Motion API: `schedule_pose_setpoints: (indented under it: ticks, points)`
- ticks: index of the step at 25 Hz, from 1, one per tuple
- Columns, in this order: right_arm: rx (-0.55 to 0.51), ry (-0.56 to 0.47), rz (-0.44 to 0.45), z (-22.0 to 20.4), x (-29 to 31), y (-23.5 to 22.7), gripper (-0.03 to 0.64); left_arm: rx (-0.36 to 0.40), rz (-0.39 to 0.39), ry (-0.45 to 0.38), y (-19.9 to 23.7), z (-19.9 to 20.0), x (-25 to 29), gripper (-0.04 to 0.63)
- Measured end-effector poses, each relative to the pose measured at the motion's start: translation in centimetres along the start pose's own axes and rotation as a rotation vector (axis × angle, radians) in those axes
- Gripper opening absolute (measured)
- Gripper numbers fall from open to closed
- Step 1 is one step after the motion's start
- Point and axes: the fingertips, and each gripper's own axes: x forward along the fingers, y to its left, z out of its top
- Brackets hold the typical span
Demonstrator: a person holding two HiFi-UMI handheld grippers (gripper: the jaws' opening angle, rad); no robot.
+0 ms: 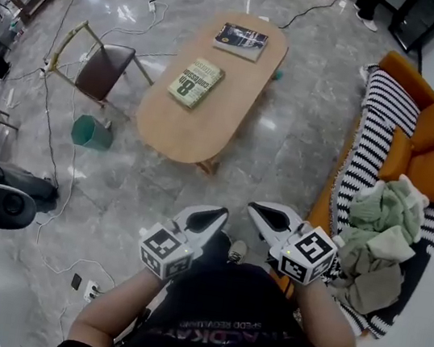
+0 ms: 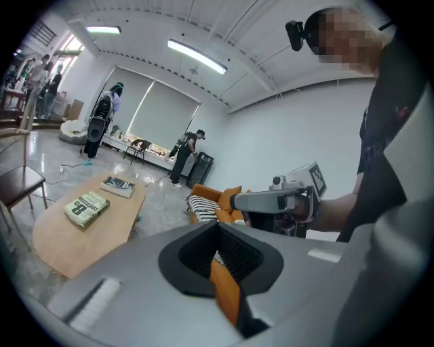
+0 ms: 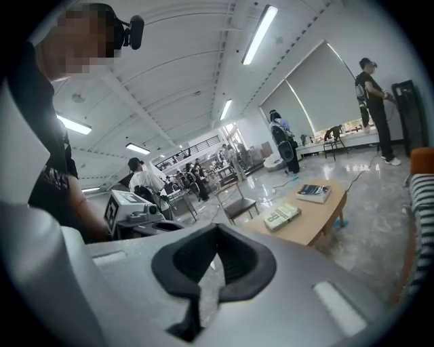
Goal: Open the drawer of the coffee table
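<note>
In the head view the desk shows only its top; its sides and underside are hidden. Cover print on the dark book is too small to read. A striped throw and heaped clothes cover most of the sofa. The left gripper view's rim cuts off the chair.

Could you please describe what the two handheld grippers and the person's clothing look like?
Both the left gripper and right gripper have light grey, tapering shells with black ribbed pads, and each carries a white cube printed with black square markers. The top worn is black with faint lettering.
</note>
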Motion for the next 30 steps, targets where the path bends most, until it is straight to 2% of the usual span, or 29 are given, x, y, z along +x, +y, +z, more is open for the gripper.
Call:
schedule_pose_setpoints:
  ticks: [11,17,22,30]
  points:
    - [-0.007,-0.014,-0.048,3.2,6.7,-3.8,0.000,0.024,0.018,0.005,6.9,2.0,0.3,-0.002]
    - [-0.024,0.011,-0.052,3.7,8.1,-3.6,0.000,0.008,0.043,-0.020,8.4,2.5,-1.6,-0.002]
    - [-0.072,0.053,-0.054,4.5,8.8,-4.3,0.000,-0.025,0.100,-0.071,10.0,2.6,-2.4,-0.002]
    - [-0.117,0.097,-0.011,5.3,8.9,-7.1,0.000,-0.071,0.166,-0.083,10.3,2.4,-0.4,-0.002]
